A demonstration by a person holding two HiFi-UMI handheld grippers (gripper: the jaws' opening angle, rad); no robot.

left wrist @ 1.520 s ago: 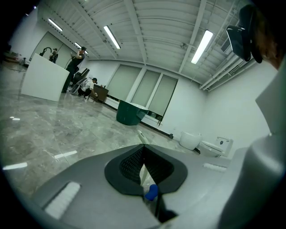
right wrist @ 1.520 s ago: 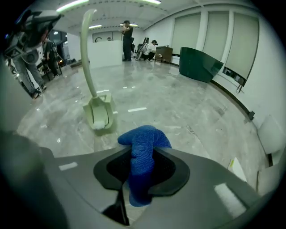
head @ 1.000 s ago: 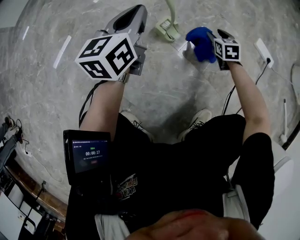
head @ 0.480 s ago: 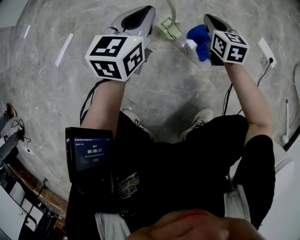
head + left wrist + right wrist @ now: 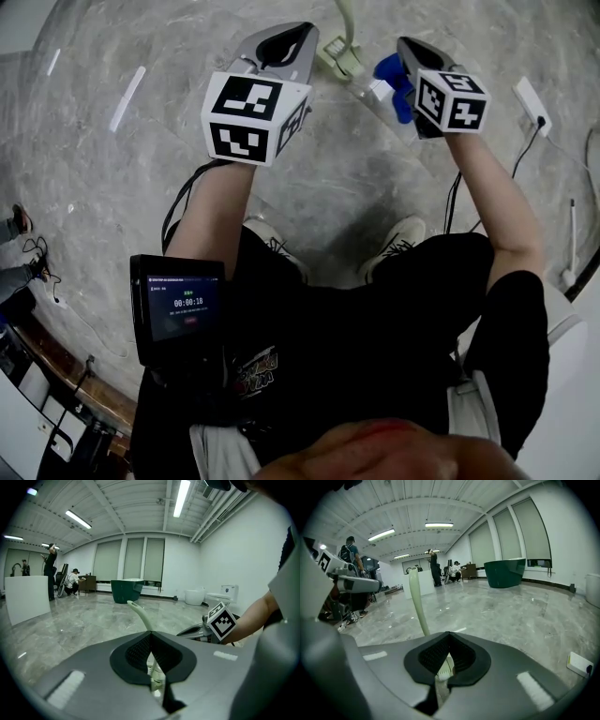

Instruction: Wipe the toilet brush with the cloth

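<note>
Two hand-held grippers, one toilet brush, one cloth.

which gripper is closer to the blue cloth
Right. The right gripper sits right beside the cloth, overlapping it in the head view. The left gripper is off to the cloth's left, past the brush.

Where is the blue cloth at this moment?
Head view, upper right: the blue cloth is against the tip of the right gripper, between it and the pale green toilet brush.
</note>
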